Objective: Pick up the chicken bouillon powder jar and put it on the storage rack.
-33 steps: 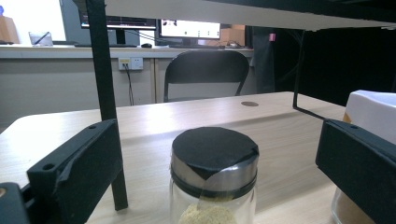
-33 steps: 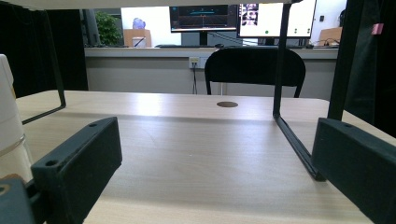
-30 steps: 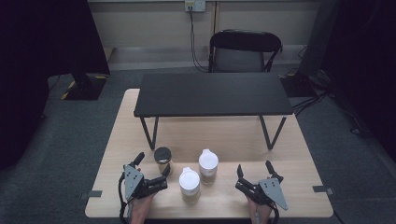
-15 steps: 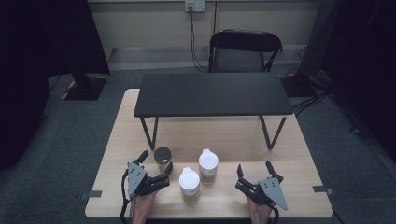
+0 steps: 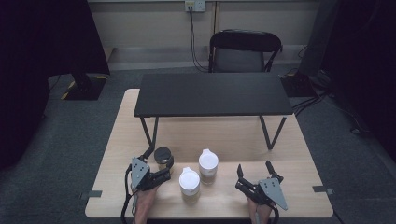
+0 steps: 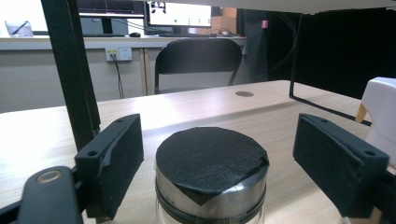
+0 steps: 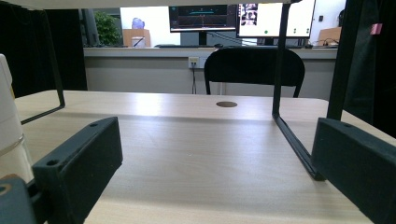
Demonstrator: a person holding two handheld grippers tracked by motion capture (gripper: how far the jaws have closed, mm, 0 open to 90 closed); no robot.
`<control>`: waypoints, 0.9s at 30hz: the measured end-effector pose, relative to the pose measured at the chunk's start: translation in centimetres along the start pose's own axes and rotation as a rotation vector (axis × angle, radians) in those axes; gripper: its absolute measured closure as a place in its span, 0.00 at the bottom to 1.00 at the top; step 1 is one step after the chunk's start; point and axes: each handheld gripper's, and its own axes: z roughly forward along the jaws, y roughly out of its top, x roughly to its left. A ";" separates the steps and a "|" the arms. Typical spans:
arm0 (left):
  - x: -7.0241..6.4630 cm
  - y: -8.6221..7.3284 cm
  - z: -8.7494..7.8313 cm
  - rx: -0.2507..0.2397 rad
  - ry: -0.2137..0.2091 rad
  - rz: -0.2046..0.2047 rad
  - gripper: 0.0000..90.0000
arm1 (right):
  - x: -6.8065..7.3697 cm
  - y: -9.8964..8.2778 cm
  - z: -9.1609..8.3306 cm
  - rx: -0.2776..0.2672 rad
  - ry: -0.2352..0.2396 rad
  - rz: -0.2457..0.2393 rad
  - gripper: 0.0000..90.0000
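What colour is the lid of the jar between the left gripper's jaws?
Black lid, seen best in the left gripper view.

Black raised shelf (image 5: 212,94) on thin legs over the wooden table (image 5: 299,154). Two white-lidded cups (image 5: 208,163) side by side. Black folding chair (image 5: 243,51) behind. Wall socket (image 5: 195,5) with cable. Lit monitors (image 7: 238,18) beyond.

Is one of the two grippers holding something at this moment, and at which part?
Nothing yet. The left gripper, its jaws just closing, flanks the black-lidded jar at lid height without touching. The right gripper is open.
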 end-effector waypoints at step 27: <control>-0.1 -0.7 1.0 0.072 0.029 0.013 0.30 | -0.1 0.0 -0.1 -0.005 0.006 0.003 0.01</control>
